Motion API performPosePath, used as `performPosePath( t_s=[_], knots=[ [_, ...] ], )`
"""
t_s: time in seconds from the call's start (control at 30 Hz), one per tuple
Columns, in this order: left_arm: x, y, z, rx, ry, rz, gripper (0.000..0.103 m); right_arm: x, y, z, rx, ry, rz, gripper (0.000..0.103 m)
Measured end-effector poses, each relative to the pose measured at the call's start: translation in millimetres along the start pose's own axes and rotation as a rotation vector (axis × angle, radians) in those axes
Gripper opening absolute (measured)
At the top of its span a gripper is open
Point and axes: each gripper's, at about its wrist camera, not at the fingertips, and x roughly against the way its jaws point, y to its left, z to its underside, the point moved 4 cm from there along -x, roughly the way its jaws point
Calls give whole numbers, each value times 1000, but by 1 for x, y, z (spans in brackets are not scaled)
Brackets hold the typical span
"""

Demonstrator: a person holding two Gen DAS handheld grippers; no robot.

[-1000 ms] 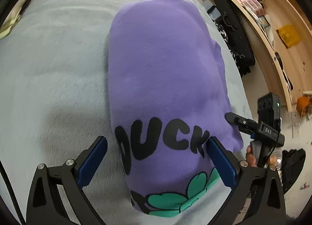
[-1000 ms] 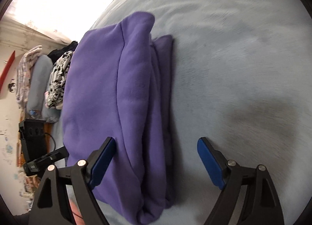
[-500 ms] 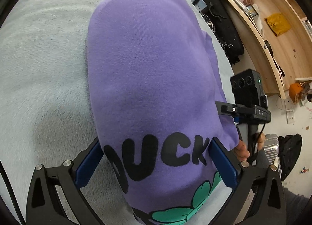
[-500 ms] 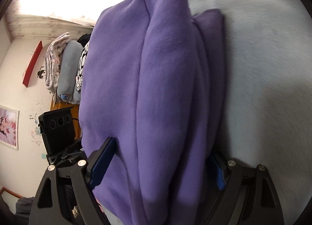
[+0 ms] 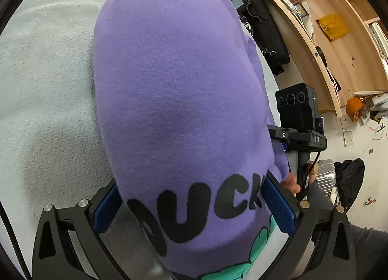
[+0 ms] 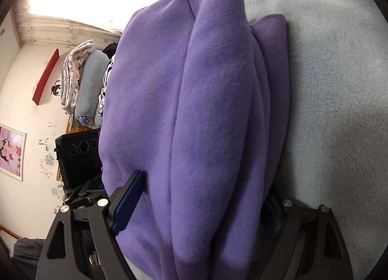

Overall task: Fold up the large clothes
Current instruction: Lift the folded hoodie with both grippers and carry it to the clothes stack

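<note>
Claw, right (image 6: 196,203): jaws closing around the near end of the folded purple sweatshirt (image 6: 194,110), stack filling the gap; one blue pad lies against the cloth, the other is hidden behind the fold, so a firm grip is not settled.
Claw, left (image 5: 191,204): wide, straddling the printed end of the same sweatshirt (image 5: 174,100); pads beside the fabric, pressing or not cannot be told.
Location: sweatshirt lies folded on the pale fleece bed cover (image 5: 46,81).
Change: a second ago both claws stood short of the bundle; now they enclose it.
Reading: folding looks done; a two-handed lift likely follows.
</note>
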Motion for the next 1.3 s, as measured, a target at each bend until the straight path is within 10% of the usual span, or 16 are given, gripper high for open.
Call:
performPosePath(
  t_s=[0.37,0.87,1.3],
  knots=[
    [27,-34,3,-77,-151,-109,95,18,33,5,48,-109,67,45],
    [164,-64,20,-114,-257,-112,95,25,171,25,190,-190,69,44],
    [348,10,68,-49,-379,-179,95,-68,319,16,305,-138,-12,44]
  ],
)
